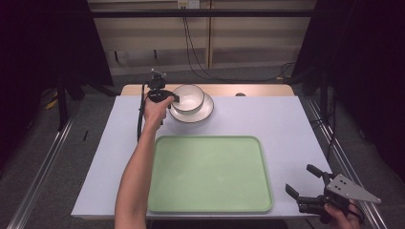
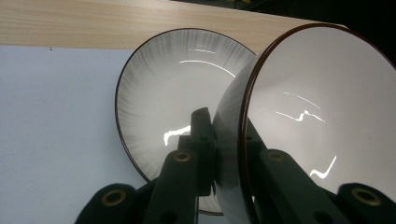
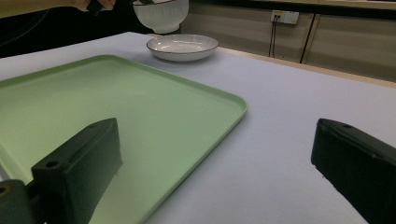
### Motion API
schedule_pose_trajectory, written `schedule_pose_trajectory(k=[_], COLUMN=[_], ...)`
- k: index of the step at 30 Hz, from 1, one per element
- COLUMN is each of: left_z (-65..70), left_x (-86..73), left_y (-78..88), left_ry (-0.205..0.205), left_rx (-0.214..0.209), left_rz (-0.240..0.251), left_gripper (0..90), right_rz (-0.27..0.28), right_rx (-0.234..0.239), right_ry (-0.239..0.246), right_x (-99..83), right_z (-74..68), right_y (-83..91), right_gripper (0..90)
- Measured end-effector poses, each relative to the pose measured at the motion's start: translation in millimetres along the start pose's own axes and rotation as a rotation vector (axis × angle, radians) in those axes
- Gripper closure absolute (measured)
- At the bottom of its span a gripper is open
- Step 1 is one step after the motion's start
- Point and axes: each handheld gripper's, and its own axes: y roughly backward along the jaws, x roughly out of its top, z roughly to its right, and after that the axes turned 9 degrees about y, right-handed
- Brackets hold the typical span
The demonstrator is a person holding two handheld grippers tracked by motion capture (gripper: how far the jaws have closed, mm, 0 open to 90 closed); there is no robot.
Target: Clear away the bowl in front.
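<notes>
Bowl (image 1: 187,98) hangs above the plate (image 1: 206,110), rim pinched by the left hand-held gripper (image 1: 173,98), forearm outstretched.

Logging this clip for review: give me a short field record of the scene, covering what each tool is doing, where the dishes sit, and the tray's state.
left tool: shut on the rim of the white bowl, one jaw inside, one outside
white bowl: lifted clear of the plate, seen in the right gripper view
plate: on the table's far side, dark-rimmed, nothing on it
green tray: near side of the table, nothing in it
right tool: open, holding nothing, right of the tray
table: pale cover
</notes>
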Motion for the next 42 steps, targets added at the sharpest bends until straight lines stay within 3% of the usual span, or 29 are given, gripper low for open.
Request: schedule_pose_trajectory(k=[21,24,25,26,28,32,38,39,42], left_z=[21.6,25.6,27.8,27.4,28.9,32.9,41.1,42.5,46.9], left_x=[-12.6,-16.3,-17.5,-17.5,-18.6,-22.5,-30.0,-31.6,-36.2], left_y=[21.0,24.4,24.7,26.5,26.6,31.0,32.3,31.7,30.1], left_ry=[-0.087,-0.117,-0.105,-0.129,-0.119,-0.142,-0.164,-0.171,-0.179], left_rx=[-0.045,-0.056,-0.061,-0.062,-0.068,-0.084,-0.091,-0.113,-0.118], left_rz=[-0.013,-0.026,-0.017,-0.035,-0.023,-0.035,-0.035,-0.053,-0.058], left_gripper=[82.3,82.3,82.3,82.3,82.3,82.3,82.3,82.3,82.3], right_rz=[0.014,0.018,0.016,0.016,0.021,0.021,0.022,0.023,0.024], right_rx=[-0.008,-0.008,-0.01,-0.01,-0.013,-0.014,-0.015,-0.016,-0.014], right_ry=[0.003,0.005,0.002,0.003,0.006,0.007,0.011,0.011,0.008], right_x=[0.4,0.4,0.4,0.3,0.2,0.2,0.4,0.4,0.4], right_z=[-1.1,-1.3,-1.3,-1.2,-1.2,-1.4,-1.4,-1.5,-1.3], right_y=[0.4,0.3,0.3,0.2,-0.4,-0.6,-0.6,-0.6,-0.9], right_gripper=[1.4,1.4,1.4,1.4,1.4,1.4,1.4,1.4,1.4])
